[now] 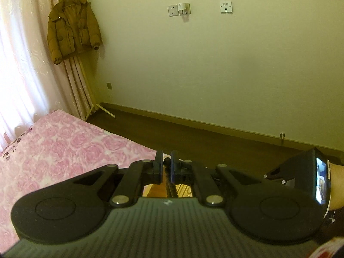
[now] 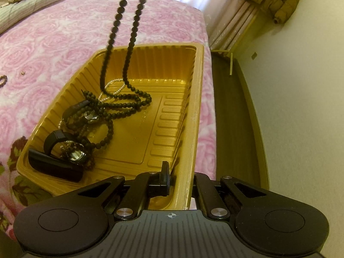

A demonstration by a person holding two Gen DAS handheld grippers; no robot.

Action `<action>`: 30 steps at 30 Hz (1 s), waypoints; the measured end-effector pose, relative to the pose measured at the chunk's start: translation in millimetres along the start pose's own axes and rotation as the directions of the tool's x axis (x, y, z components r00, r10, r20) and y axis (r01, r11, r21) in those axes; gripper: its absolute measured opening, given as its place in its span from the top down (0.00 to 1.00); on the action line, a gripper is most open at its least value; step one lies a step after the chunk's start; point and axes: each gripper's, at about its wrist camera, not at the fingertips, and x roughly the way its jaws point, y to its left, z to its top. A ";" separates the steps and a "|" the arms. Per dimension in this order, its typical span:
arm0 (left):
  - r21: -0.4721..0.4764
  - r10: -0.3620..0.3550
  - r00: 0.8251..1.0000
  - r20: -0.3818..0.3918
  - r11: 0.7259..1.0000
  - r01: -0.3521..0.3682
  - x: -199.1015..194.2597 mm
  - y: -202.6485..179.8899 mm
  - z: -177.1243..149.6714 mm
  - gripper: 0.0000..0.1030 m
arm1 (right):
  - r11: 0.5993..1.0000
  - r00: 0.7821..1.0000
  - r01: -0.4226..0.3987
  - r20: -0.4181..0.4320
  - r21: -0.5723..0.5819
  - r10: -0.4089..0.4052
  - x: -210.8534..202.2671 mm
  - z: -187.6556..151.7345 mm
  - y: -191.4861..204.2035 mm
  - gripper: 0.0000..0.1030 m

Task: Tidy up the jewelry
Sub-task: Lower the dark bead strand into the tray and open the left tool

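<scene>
In the left wrist view my left gripper (image 1: 167,167) is shut on a dark bead necklace (image 1: 171,185), whose beads hang below the fingers. In the right wrist view the same necklace (image 2: 111,36) drops from the top edge as two strands, and its lower end lies coiled inside the gold plastic tray (image 2: 198,86) on the pink bed. My right gripper (image 2: 178,178) is shut on the tray's near right rim; one finger is inside the wall, the other is hidden behind it. A pearl strand (image 2: 114,83), two watches (image 2: 92,116) (image 2: 75,154) and a black case (image 2: 53,165) lie in the tray.
The pink rose bedspread (image 2: 53,43) surrounds the tray. A small ring (image 2: 23,72) and a bead bracelet (image 2: 3,79) lie on it at the left. The bed edge and dark floor (image 2: 225,107) run along the tray's right side. A brown jacket (image 1: 73,28) hangs by the curtain.
</scene>
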 end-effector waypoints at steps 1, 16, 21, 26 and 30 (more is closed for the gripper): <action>-0.001 -0.001 1.000 -0.001 1.000 0.001 -0.7 0.7 1.0 0.94 | 1.000 1.000 0.000 0.000 -0.001 0.000 -0.2 0.1 0.0 0.96; -0.014 -0.015 0.999 -0.034 1.000 0.015 10.3 -1.2 -6.8 0.94 | 1.000 1.000 0.001 -0.003 -0.006 -0.001 -0.3 0.9 0.1 0.96; -0.014 -0.025 0.998 -0.058 1.000 0.024 20.1 -2.7 -10.6 0.94 | 1.000 1.000 0.001 -0.002 -0.006 -0.001 -0.3 1.0 0.0 0.96; -0.026 -0.034 0.995 -0.090 0.999 0.032 32.3 -6.2 -17.9 0.94 | 1.000 1.000 0.000 -0.003 -0.005 0.000 -0.4 1.0 0.2 0.96; -0.041 -0.050 0.992 -0.116 0.998 0.045 41.5 -7.1 -23.4 0.93 | 1.000 1.000 0.001 -0.003 -0.005 -0.001 -0.4 1.0 0.0 0.96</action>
